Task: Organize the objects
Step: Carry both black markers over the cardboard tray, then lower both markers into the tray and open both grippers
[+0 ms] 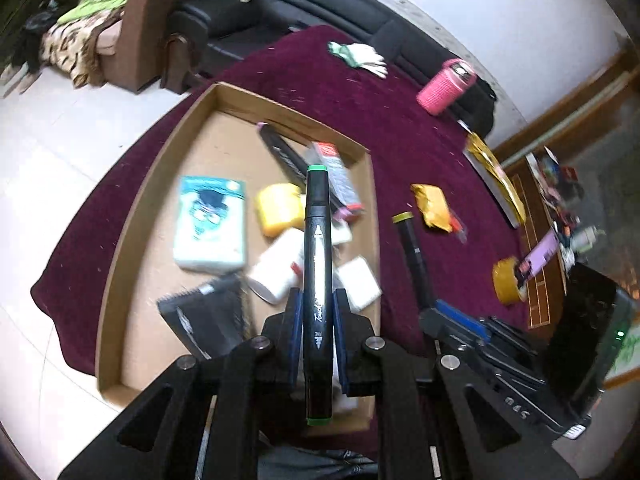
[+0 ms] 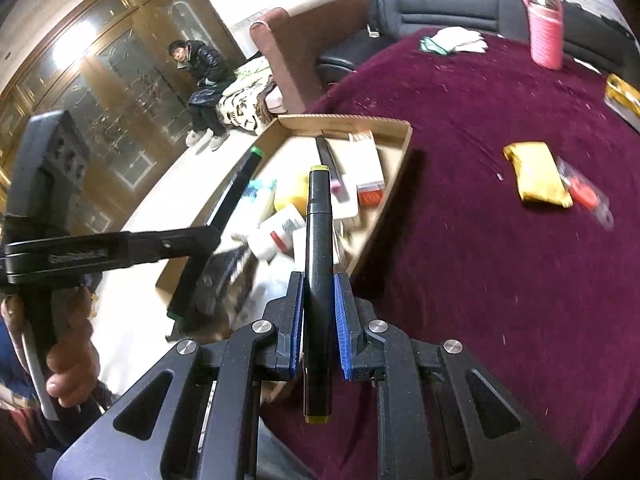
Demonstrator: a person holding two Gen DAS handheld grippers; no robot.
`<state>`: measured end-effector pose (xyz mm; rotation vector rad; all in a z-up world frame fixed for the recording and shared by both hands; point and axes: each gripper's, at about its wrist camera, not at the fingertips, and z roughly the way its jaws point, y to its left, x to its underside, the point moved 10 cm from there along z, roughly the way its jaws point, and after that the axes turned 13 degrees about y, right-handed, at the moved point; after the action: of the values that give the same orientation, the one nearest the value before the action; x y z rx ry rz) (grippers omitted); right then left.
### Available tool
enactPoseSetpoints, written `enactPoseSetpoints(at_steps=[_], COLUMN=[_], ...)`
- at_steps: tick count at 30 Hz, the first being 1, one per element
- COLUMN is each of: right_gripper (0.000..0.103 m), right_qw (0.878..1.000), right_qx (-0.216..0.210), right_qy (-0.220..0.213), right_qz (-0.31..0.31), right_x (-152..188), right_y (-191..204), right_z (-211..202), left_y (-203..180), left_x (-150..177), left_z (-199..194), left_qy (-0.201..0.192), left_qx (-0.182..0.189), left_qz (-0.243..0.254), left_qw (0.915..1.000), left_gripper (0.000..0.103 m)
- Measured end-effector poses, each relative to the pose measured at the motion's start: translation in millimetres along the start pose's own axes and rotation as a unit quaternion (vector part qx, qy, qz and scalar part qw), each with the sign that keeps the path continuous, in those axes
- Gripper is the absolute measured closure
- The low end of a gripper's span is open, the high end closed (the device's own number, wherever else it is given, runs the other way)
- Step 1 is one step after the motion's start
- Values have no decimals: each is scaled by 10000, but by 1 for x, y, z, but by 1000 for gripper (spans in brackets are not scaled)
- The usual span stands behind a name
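My left gripper [image 1: 317,304] is shut on a black marker with green caps [image 1: 318,248], held above the cardboard tray [image 1: 132,216]. It also shows in the right wrist view [image 2: 236,188], held by the left gripper [image 2: 196,240]. My right gripper [image 2: 318,292] is shut on a black marker with yellow caps [image 2: 318,240], over the tray's right edge; this marker also shows in the left wrist view [image 1: 412,252]. The tray [image 2: 360,122] holds a tissue pack [image 1: 210,224], a yellow tape roll [image 1: 278,208], a white bottle [image 1: 276,264], boxes and a black comb.
The table has a maroon cloth [image 2: 480,240]. On it lie a yellow packet [image 2: 536,176], a pink bottle [image 2: 544,32], white gloves [image 2: 456,40], a yellow tape roll [image 1: 506,280] and a gold book [image 1: 496,176]. A black sofa [image 1: 320,4] stands behind; a person [image 2: 196,76] sits at the left.
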<state>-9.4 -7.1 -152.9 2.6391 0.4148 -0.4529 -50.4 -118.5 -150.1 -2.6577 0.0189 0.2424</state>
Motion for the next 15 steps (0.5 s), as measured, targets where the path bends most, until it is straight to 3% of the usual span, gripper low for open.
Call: enactPoseSetpoints(at_steps=[15], right_gripper=[88], right_qw=[9981], right_qx=[35], right_qy=[512], right_qz=[-337], right_x=[-88], right_y=[4], right_z=[75], left_y=[58], left_x=[-61], left_z=[34], left_qy=[117], left_qx=[-217], left_qz=[-691], left_qw=[9973], left_gripper=[90])
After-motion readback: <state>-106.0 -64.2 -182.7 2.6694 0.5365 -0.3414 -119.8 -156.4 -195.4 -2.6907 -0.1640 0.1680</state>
